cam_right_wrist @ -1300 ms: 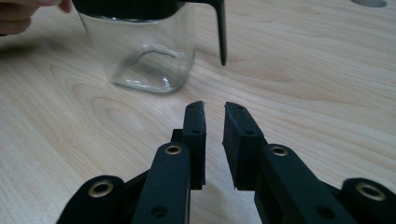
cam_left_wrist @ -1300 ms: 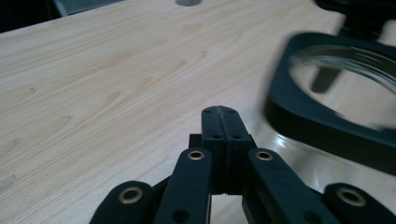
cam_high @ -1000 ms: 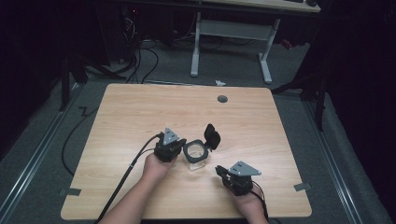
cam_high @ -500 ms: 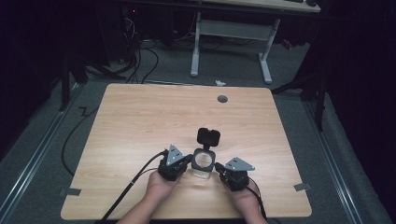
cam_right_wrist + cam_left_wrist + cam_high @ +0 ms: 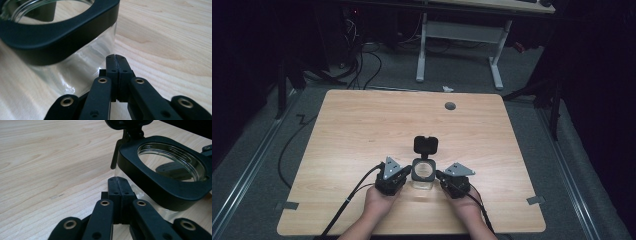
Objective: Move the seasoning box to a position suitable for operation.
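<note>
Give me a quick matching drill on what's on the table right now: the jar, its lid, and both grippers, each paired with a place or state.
Things:
1. glass jar
2. hinged lid
3. left gripper
4. right gripper

States:
A. flipped open, standing up behind the mouth
B. jaws shut, at the jar's right side
C. stands between the two grippers, black collar on top
D. jaws shut, at the jar's left side

Pairs: 1-C, 2-A, 3-D, 4-B

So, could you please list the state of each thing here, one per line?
Jar: upright on the table, nothing visible inside.
Hinged lid: flipped open, standing up behind the mouth.
Left gripper: shut, empty, tip at the jar's glass wall.
Right gripper: shut, empty, tip near the jar's other side.
</note>
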A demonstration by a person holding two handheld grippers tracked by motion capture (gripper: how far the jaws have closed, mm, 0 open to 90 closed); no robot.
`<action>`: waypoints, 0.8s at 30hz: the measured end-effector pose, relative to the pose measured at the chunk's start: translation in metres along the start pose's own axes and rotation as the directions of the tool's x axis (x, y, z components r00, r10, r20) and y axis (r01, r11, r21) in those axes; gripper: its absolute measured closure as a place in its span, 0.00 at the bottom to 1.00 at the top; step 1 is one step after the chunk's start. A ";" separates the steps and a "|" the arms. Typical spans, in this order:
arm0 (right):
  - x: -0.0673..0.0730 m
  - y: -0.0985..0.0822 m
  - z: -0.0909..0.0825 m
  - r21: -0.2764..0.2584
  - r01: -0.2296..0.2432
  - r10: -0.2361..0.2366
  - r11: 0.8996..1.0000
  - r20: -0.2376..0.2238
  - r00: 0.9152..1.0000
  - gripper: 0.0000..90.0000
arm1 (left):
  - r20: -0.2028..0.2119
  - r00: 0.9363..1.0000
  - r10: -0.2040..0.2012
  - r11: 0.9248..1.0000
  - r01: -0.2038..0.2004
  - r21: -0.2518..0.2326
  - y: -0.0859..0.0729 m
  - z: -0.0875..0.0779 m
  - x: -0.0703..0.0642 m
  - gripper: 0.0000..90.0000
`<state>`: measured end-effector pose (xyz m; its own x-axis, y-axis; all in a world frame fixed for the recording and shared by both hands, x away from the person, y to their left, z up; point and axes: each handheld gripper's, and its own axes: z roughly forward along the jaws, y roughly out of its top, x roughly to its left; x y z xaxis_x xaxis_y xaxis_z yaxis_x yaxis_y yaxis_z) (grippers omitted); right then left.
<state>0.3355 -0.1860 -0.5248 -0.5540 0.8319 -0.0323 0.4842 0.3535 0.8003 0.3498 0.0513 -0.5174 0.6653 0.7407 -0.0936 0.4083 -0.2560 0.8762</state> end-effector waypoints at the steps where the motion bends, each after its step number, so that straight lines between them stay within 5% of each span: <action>1: -0.001 0.002 0.003 0.002 -0.002 0.002 1.000 0.001 1.000 1.00 | 0.002 1.000 -0.003 1.000 0.003 0.001 0.000 0.000 0.000 1.00; 10: -0.007 0.005 0.001 -0.007 0.003 -0.003 1.000 0.004 1.000 0.99 | -0.027 0.999 -0.020 1.000 0.020 0.001 0.002 0.002 0.007 1.00; 24: -0.024 0.023 -0.009 -0.070 -0.048 0.049 0.996 0.013 0.999 1.00 | -0.102 0.993 -0.060 0.997 0.056 -0.046 0.027 0.000 0.030 1.00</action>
<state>0.3538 -0.2011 -0.5002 -0.5204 0.8539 -0.0010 0.4619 0.2825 0.8408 0.3806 0.0662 -0.4966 0.5721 0.8143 -0.0976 0.4157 -0.1853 0.8904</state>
